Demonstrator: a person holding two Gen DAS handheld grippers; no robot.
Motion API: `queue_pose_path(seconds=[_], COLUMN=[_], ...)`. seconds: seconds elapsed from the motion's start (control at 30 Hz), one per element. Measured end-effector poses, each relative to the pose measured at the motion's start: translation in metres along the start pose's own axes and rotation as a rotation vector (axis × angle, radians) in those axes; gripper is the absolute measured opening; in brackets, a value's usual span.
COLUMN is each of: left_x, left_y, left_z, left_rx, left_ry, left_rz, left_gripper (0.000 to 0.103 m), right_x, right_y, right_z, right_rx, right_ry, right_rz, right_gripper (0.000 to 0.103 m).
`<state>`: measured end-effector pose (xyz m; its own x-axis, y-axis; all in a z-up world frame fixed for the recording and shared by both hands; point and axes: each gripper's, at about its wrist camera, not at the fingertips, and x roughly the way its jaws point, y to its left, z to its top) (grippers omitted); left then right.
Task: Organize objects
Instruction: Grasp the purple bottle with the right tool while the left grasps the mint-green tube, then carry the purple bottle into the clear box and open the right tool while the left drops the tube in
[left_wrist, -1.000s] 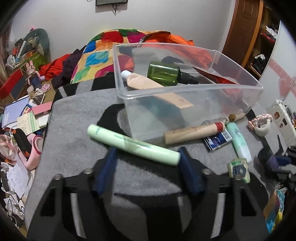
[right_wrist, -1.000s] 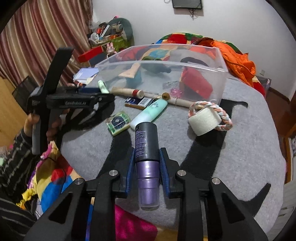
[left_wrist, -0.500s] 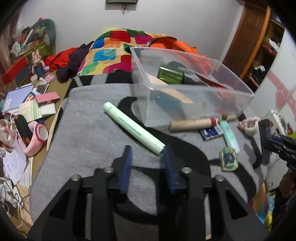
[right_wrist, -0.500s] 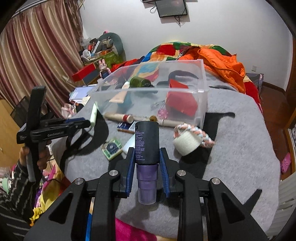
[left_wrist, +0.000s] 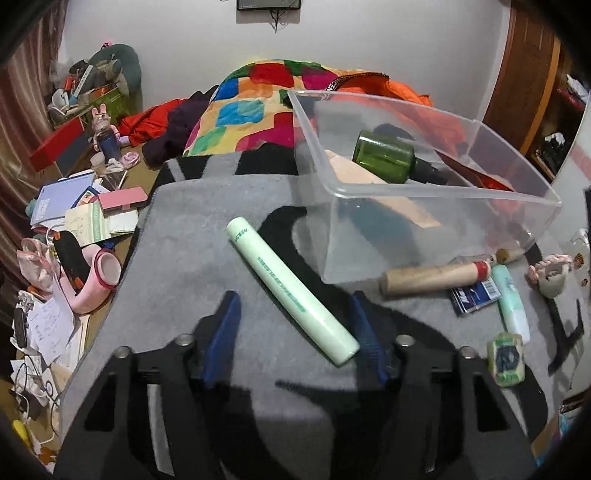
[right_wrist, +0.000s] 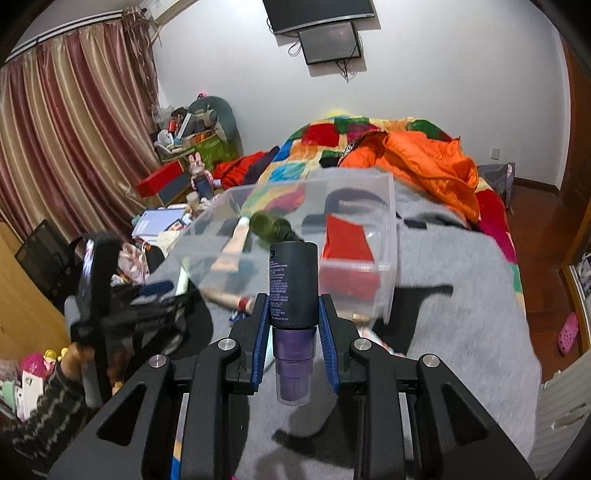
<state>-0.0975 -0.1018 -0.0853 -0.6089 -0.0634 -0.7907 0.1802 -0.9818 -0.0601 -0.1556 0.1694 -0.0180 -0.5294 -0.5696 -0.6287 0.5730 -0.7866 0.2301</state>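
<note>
L wrist: left gripper (left_wrist: 295, 332) jaws wide apart, pale green tube (left_wrist: 290, 291) lying diagonal on grey blanket (left_wrist: 192, 236) btwn them, near end by right jaw. Clear bin (left_wrist: 424, 192) ahead-right.
R wrist: right gripper (right_wrist: 293, 325) jaws clamped on dark purple bottle (right_wrist: 293, 295), cap fwd, bin (right_wrist: 384, 258) just beyond.

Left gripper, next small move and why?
Probably ease forward and close. The open left gripper straddles the near end of the pale green tube, which lies diagonally on the grey blanket, still outside the clear plastic bin.
</note>
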Motion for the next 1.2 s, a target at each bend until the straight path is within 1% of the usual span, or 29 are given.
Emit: queue_pose_path(seconds=[0.1, 0.2, 0.23, 0.33, 0.47, 0.63, 0.7, 0.73, 0.77, 0.87, 1.0, 1.1, 1.2], left_x=[-0.006, -0.013, -0.014, -0.014, -0.009, 0.007, 0.009, 0.010, 0.009, 0.005, -0.004, -0.016, -0.028], left_y=[0.007, 0.016, 0.018, 0.024, 0.020, 0.020, 0.020, 0.021, 0.022, 0.026, 0.029, 0.036, 0.037], left_z=[-0.006, -0.012, -0.013, -0.013, -0.006, 0.007, 0.009, 0.010, 0.010, 0.008, 0.009, 0.014, 0.023], left_rx=[0.006, 0.004, 0.003, 0.001, 0.018, 0.017, 0.015, 0.011, 0.007, -0.013, -0.019, -0.054, -0.062], left_ry=[0.005, 0.008, 0.010, 0.018, 0.020, 0.004, -0.006, -0.013, -0.015, -0.018, -0.035, -0.066, -0.106], left_rz=[-0.004, -0.013, -0.014, -0.021, -0.012, -0.005, 0.000, 0.003, 0.004, 0.001, 0.027, 0.025, 0.016], left_gripper=[0.040, 0.032, 0.030, 0.030, 0.030, 0.030, 0.020, 0.018, 0.015, 0.015, 0.015, 0.015, 0.015], right_x=[0.003, 0.003, 0.004, 0.007, 0.017, 0.038, 0.046, 0.050, 0.053, 0.065, 0.081, 0.091, 0.101], right_y=[-0.002, -0.001, 0.000, 0.001, 0.001, 0.000, 0.001, 0.002, 0.002, 0.004, 0.006, 0.007, 0.010], right_z=[0.012, 0.022, 0.027, 0.038, 0.053, 0.067, 0.069, 0.069, 0.069, 0.069, 0.068, 0.066, 0.064], right_rx=[0.002, -0.002, -0.006, -0.011, -0.021, -0.034, -0.032, -0.031, -0.032, -0.041, -0.056, -0.063, -0.083], right_ry=[-0.020, -0.045, -0.054, -0.068, -0.073, -0.045, -0.030, -0.023, -0.017, 0.008, 0.037, 0.059, 0.084], right_rz=[-0.014, -0.024, -0.032, -0.048, -0.078, -0.112, -0.111, -0.110, -0.108, -0.110, -0.122, -0.125, -0.134], right_gripper=[0.023, 0.023, 0.023, 0.023, 0.023, 0.023, 0.023, 0.023, 0.023, 0.023, 0.023, 0.023, 0.023])
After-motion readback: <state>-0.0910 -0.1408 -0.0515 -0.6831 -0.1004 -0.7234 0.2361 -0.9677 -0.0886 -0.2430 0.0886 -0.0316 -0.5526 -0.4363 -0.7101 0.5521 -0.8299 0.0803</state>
